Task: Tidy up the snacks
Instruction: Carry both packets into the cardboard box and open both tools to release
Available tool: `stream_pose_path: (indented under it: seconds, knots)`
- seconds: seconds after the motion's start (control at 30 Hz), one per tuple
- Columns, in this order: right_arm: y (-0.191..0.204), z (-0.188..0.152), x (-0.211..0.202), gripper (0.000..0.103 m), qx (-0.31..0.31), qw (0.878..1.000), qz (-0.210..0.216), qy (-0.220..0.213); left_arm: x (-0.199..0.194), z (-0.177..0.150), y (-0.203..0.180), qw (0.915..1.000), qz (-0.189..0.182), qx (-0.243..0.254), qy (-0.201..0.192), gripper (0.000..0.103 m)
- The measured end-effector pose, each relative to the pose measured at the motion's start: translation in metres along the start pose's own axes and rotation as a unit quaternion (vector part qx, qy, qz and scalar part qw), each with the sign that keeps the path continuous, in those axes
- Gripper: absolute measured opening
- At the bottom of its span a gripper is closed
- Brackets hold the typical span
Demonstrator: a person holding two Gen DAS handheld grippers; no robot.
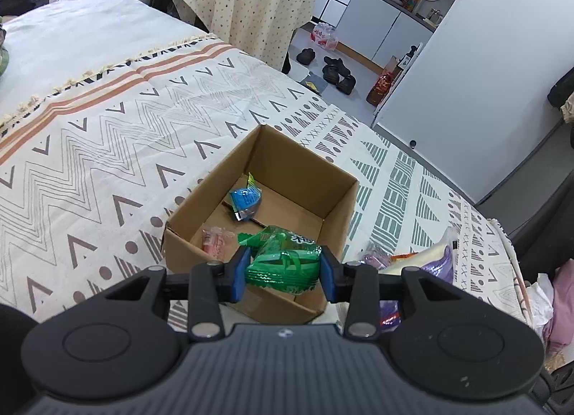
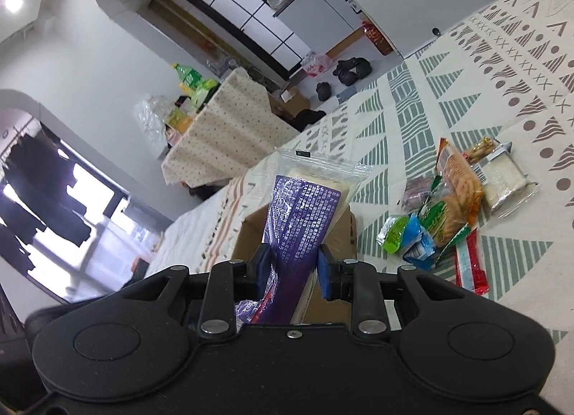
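Landmark: the cardboard box [image 1: 262, 207], open-topped, standing on the patterned bedspread [image 1: 107, 135] of the bed.

Left tongs [image 1: 283, 268]: clenched on a green snack packet [image 1: 283, 257], blue pads pressed against both its sides. The packet is held above the near edge of the box, partly over its opening.

Inside the box: a blue snack packet [image 1: 244, 199] near the middle of the floor, and a pink wrapped snack [image 1: 215, 241] in the near-left corner. They lie apart from each other.

Right tongs [image 2: 294, 264]: clenched on a purple-and-clear packet [image 2: 305, 214] holding a pale slab — the packet stands upright between the pads, directly in front of the box [image 2: 340, 235], which shows behind it in the right wrist view.

To the right of the box, on the bedspread [image 2: 466, 67], a loose cluster of snacks: a green-and-blue small packet [image 2: 405, 235], an orange biscuit packet [image 2: 459, 182], a clear-wrapped white slab [image 2: 502, 174] and a red-and-white strip packet [image 2: 470, 264]. Several overlap; the white slab lies farthest from the box.

Beyond the box, across the bed: a counter under a dotted cloth [image 1: 244, 2] — carrying green packaging.
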State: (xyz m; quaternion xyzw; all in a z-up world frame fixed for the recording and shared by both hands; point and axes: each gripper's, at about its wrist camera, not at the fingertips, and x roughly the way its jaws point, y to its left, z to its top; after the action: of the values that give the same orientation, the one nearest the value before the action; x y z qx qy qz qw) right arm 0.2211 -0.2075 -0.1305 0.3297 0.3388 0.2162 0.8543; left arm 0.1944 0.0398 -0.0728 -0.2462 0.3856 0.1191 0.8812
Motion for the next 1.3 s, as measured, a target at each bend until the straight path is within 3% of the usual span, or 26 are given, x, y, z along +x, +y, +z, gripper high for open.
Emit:
stream_pose_path:
  seconds: [0.5, 0.63, 0.73, 1.23, 1.3]
  knots:
    - [0.025, -0.013, 0.036, 0.027, -0.033, 0.999, -0.024, 0.028, 0.057, 0.019, 0.029, 0.9969, -0.050, 0.001, 0.062, 0.040]
    - [0.029, -0.012, 0.047, 0.027, -0.039, 0.998, -0.033, 0.033, 0.070, 0.025, 0.032, 0.9951, -0.057, 0.003, 0.081, 0.047]
    - [0.031, -0.013, 0.057, 0.026, -0.040, 0.998, -0.038, 0.038, 0.072, 0.030, 0.039, 0.9951, -0.056, -0.002, 0.082, 0.055]
    - [0.044, -0.008, 0.063, 0.026, -0.051, 0.998, -0.028, 0.014, 0.056, 0.043, 0.064, 0.9958, -0.041, -0.016, 0.081, 0.062]
    - [0.050, -0.007, 0.064, 0.032, -0.060, 0.998, -0.025, 0.015, 0.054, 0.042, 0.061, 0.9957, -0.040, -0.011, 0.083, 0.062]
